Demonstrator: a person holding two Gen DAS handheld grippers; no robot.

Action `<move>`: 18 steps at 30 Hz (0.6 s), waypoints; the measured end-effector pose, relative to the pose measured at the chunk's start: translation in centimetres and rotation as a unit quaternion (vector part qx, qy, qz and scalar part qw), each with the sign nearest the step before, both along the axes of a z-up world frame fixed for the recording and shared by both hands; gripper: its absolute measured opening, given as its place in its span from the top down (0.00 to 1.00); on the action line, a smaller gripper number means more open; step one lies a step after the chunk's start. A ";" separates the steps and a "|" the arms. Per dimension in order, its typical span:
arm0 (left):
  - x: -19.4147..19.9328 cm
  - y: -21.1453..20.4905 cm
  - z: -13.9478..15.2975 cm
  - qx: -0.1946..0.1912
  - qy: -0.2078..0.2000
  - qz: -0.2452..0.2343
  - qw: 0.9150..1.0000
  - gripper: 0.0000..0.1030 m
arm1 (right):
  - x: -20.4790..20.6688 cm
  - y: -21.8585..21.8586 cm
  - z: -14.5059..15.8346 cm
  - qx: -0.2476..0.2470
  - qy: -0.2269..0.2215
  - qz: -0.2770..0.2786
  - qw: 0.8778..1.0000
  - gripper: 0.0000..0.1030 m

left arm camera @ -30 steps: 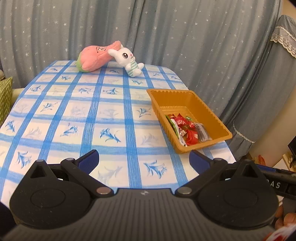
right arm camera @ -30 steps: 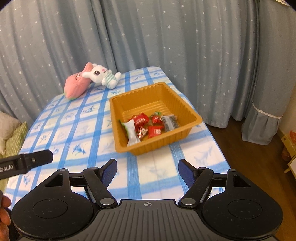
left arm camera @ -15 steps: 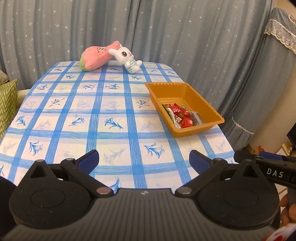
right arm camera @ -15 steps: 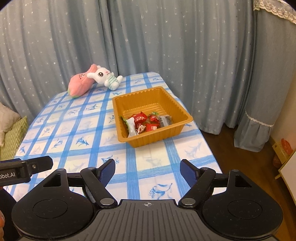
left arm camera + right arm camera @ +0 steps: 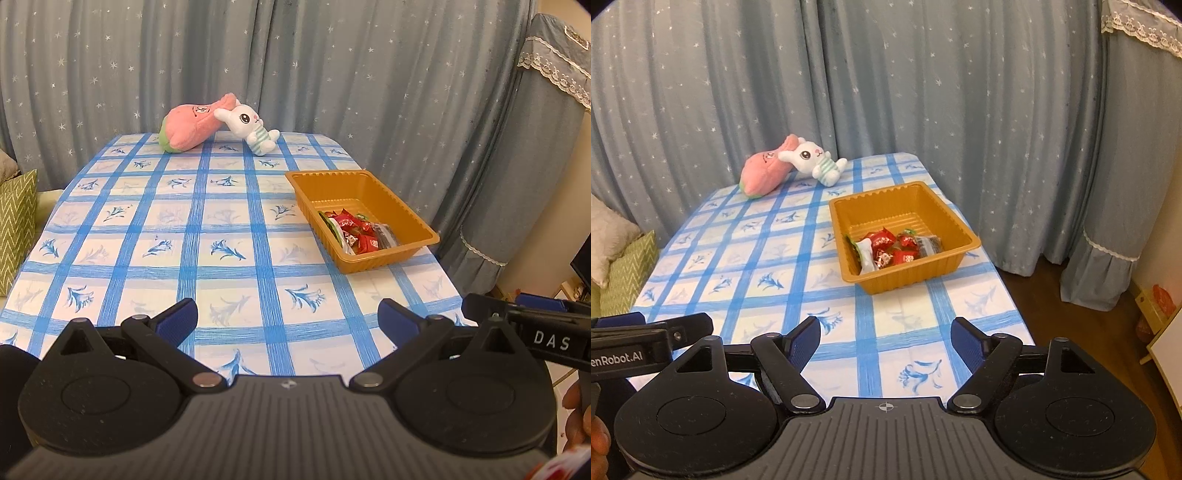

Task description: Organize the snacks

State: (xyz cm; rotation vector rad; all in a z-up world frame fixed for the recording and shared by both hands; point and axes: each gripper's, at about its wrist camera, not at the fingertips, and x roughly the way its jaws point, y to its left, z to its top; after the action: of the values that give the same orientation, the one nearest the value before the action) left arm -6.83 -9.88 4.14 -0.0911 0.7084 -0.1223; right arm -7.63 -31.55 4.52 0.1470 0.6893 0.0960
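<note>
Both views have pulled back over the last second: the tray sits smaller and further up-frame than before, more bench visible in front. Left claw released, nothing between its blue pads; right claw released too, empty. Both hang over the near bench edge, well apart from the tray.

Snacks all piled in the near end of the tray, right-centre in both views; no loose wrapper seen on the cloth. Judgement: sorting looks finished, claws retreating, nothing left to pick.

Other stuff: pink plush and white bunny toy touching each other at the far bench end, upper centre, well away from the tray. Starred curtain behind. Green zigzag cushion at left edge. Nothing blocks the path to the tray. The other claw's arm pokes in at each view's lower side.
</note>
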 end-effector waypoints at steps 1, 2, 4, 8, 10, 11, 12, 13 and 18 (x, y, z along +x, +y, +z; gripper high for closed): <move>0.0 0.0 0.0 0.001 0.000 0.000 1.000 0.00 | -0.1 0.0 0.1 0.003 -0.001 0.001 1.000 0.25; -0.1 0.0 0.0 0.002 -0.001 0.001 1.000 0.00 | -0.3 0.1 0.3 0.005 -0.003 0.002 1.000 0.25; -0.4 0.0 0.2 0.002 -0.004 0.001 1.000 0.00 | -0.5 0.3 0.6 0.003 -0.007 0.007 1.000 0.25; -0.7 0.1 0.5 0.002 -0.009 0.003 1.000 0.00 | -0.8 0.7 1.0 0.000 -0.014 0.012 1.000 0.25; -0.6 0.0 0.6 0.004 -0.011 0.003 1.000 0.00 | -0.9 0.8 1.1 -0.002 -0.016 0.013 1.000 0.25; -0.6 0.0 0.7 0.005 -0.012 0.003 1.000 0.00 | -0.9 0.8 1.2 -0.002 -0.017 0.013 1.000 0.25; -0.7 -0.1 0.7 0.005 -0.013 0.002 1.000 0.00 | -0.9 0.9 1.2 -0.002 -0.016 0.013 1.000 0.25; -0.7 -0.1 0.7 0.005 -0.013 0.001 1.000 0.00 | -0.9 0.9 1.2 -0.002 -0.017 0.013 1.000 0.25; -0.7 -0.1 0.7 0.005 -0.013 0.001 1.000 0.00 | -1.0 0.9 1.3 -0.002 -0.017 0.012 1.000 0.25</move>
State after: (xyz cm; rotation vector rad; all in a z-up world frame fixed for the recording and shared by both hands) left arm -7.57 -9.96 4.89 -0.0804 0.6832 -0.1184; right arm -8.58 -30.62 5.79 0.1336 0.6571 0.1196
